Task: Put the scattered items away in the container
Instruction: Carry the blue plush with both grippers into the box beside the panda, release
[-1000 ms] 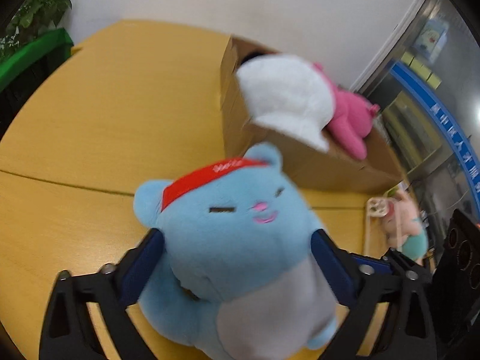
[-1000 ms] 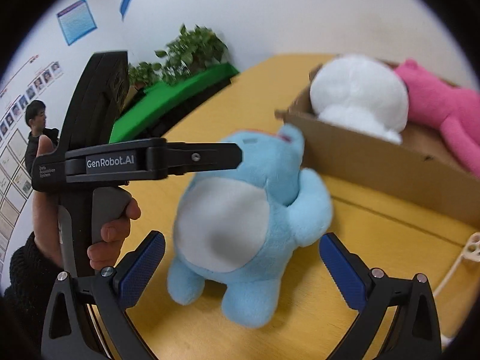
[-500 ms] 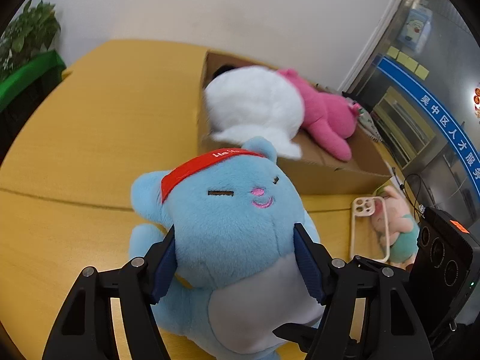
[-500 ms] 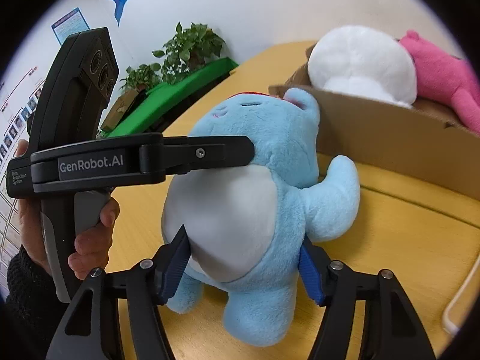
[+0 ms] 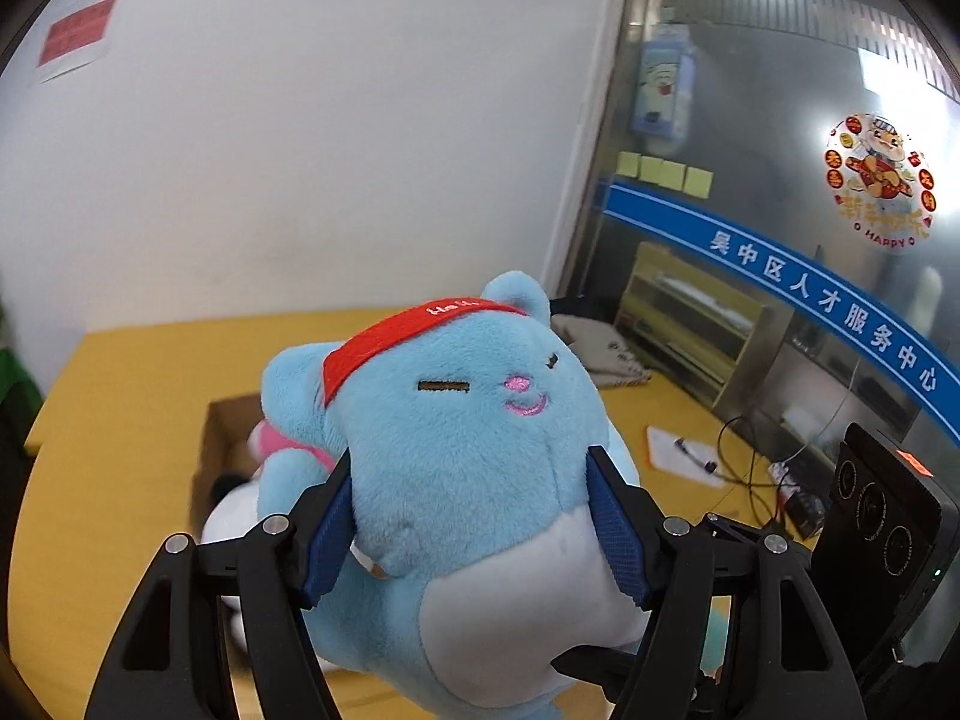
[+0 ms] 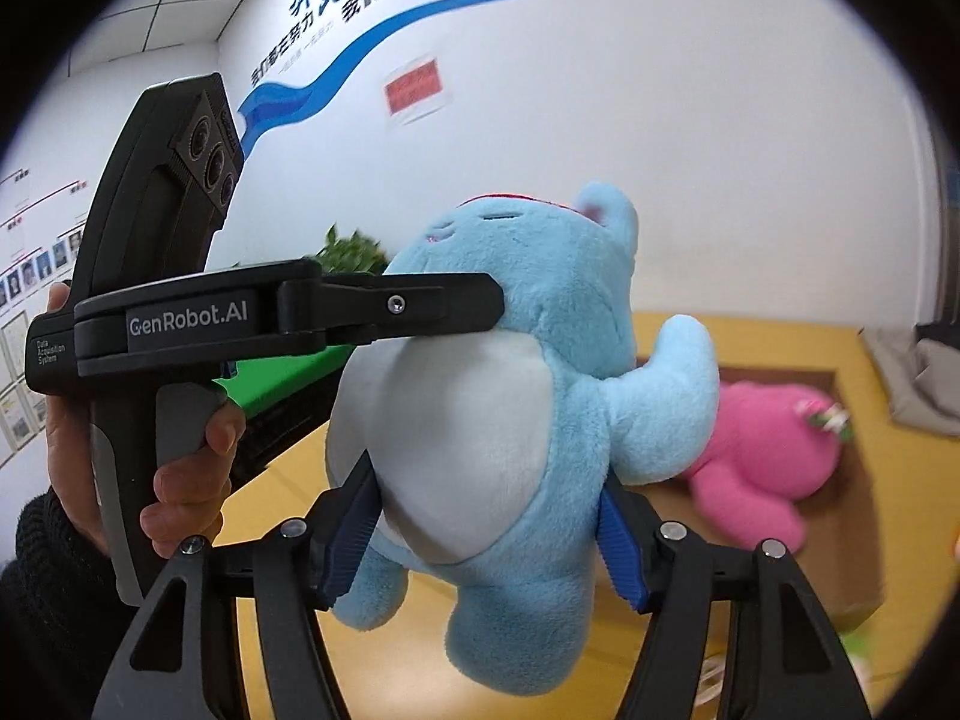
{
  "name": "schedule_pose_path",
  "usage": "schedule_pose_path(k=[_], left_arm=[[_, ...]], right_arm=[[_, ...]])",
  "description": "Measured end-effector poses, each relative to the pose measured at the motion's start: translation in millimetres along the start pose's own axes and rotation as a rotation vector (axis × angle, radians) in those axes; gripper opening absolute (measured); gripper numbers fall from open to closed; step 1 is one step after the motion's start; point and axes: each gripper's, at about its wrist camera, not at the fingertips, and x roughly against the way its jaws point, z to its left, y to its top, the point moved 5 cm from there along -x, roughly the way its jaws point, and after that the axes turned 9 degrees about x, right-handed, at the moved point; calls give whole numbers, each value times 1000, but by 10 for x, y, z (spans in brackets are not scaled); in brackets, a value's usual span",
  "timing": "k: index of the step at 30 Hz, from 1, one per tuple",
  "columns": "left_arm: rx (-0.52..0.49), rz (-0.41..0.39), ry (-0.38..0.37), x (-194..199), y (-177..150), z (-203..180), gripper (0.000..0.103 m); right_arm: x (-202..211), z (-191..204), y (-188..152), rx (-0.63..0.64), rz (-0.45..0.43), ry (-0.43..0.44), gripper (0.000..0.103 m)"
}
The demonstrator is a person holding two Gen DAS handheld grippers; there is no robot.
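A light blue plush bear (image 5: 468,456) with a red headband and a grey-white belly is held in the air by both grippers. My left gripper (image 5: 468,525) is shut on its neck, just under the head. My right gripper (image 6: 489,540) is shut on its lower body (image 6: 480,462). The left gripper's body also shows in the right wrist view (image 6: 288,312), its finger pressed against the bear's neck. The cardboard box (image 5: 219,450) lies below and behind the bear, and it holds a pink plush (image 6: 762,456) and a white plush (image 5: 231,516).
The yellow table (image 5: 120,396) spreads below. A grey cloth (image 5: 600,348), paper with a pen (image 5: 678,450) and black cables (image 5: 750,468) lie at the far right. The right gripper's camera block (image 5: 882,522) sits close on the right. A green plant (image 6: 348,252) stands behind the left gripper.
Both grippers have lifted the blue bear up off the table and toward the box. The views have tilted upward, so the box now sits low behind the bear.
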Motion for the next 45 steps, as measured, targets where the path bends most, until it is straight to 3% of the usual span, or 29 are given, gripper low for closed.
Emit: schedule_pose_path(k=[4, 7, 13, 17, 19, 24, 30, 36, 40, 41, 45], left_arm=[[21, 31, -47, -453, 230, -71, 75], [28, 56, -44, -704, 211, -11, 75], [90, 162, 36, -1279, -195, 355, 75], [141, 253, 102, -1657, -602, 678, 74], [105, 269, 103, -1745, -735, 665, 74], [55, 268, 146, -1839, -847, 500, 77], [57, 266, 175, -1868, -824, 492, 81], [69, 263, 160, -1790, -780, 497, 81], [121, 239, 73, -1549, -738, 468, 79], [109, 235, 79, -1493, -751, 448, 79], [41, 276, 123, -1361, -997, 460, 79]], right_arm=[[-69, -401, 138, -1, -23, -60, 65], [-188, -628, 106, -16, -6, -73, 65], [-790, -990, -231, -100, 98, -39, 65], [-1270, -1092, -579, -183, 217, -32, 65], [-1441, -1121, -778, -237, 272, -21, 65], [-1461, -1248, -957, -343, 318, -3, 68], [-1492, -1319, -1016, -364, 350, -33, 77], [-1546, -1272, -992, -314, 361, -83, 77], [-1642, -1289, -1100, -278, 399, -125, 75], [-1691, -1266, -1211, -266, 445, -136, 75], [-1637, -1123, -1142, -260, 418, -133, 72]])
